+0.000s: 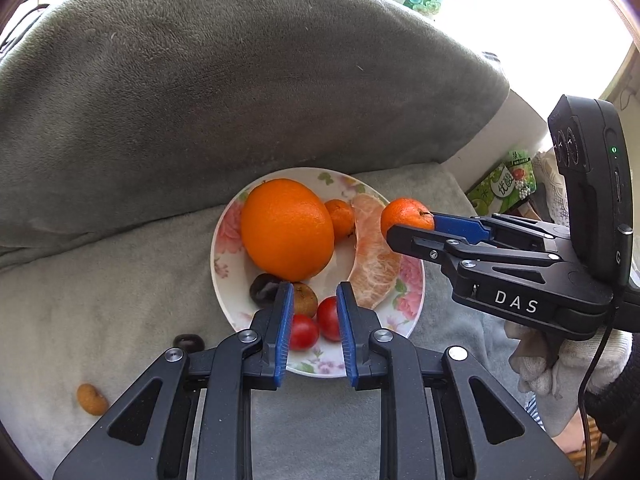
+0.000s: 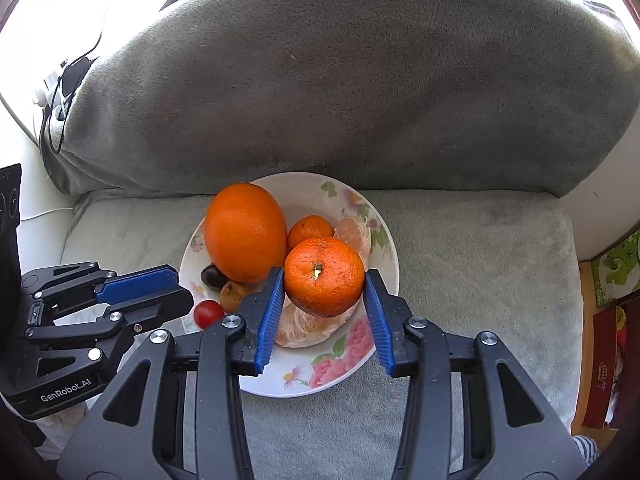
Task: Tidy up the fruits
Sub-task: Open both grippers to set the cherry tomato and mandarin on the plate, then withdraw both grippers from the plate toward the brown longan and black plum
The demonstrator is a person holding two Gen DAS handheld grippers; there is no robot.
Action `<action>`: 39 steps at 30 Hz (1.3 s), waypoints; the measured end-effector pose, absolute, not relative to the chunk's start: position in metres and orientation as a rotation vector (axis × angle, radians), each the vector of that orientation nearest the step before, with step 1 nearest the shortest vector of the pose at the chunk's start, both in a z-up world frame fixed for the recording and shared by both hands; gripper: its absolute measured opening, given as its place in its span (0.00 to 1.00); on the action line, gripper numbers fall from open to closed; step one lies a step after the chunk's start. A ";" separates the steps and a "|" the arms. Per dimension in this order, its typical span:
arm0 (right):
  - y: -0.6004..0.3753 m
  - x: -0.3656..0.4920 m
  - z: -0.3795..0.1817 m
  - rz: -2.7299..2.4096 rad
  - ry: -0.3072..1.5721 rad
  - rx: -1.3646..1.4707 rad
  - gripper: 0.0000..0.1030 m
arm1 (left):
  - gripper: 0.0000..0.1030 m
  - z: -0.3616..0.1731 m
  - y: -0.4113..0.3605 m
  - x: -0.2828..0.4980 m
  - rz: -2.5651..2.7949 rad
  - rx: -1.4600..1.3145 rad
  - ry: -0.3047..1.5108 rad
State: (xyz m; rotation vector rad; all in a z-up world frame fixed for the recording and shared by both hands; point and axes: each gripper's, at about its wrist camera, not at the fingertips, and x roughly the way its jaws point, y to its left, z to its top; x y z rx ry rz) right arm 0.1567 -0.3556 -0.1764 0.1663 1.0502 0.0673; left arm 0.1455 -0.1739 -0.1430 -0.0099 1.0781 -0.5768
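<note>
A floral white plate (image 1: 230,304) (image 2: 384,264) sits on a grey cushion. It holds a big orange (image 1: 286,230) (image 2: 244,232), a small mandarin (image 1: 340,216) (image 2: 310,230), a peeled citrus piece (image 1: 374,264) (image 2: 352,234), a dark plum (image 1: 264,288), a brown fruit (image 1: 306,300) and two red cherry tomatoes (image 1: 328,316). My right gripper (image 2: 324,280) (image 1: 412,222) is shut on a mandarin (image 2: 324,280) (image 1: 406,216), held above the plate's right side. My left gripper (image 1: 310,300) (image 2: 160,288) is open and empty over the plate's near edge.
A dark plum (image 1: 188,342) and a small orange kumquat (image 1: 92,398) lie on the cushion left of the plate. A grey sofa back (image 1: 240,80) rises behind. Green packages (image 1: 504,184) stand at the right.
</note>
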 end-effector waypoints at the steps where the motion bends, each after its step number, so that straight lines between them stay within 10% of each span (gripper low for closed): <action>1: -0.356 0.156 -0.177 0.068 1.051 0.167 0.41 | 0.20 -0.144 -0.175 0.146 -0.578 -0.007 1.079; 22: -0.350 0.160 -0.166 0.043 1.023 0.146 0.75 | 0.64 -0.146 -0.177 0.147 -0.546 0.019 1.076; 39: -0.346 0.146 -0.147 0.049 0.978 0.161 0.79 | 0.68 -0.139 -0.167 0.143 -0.520 0.030 1.073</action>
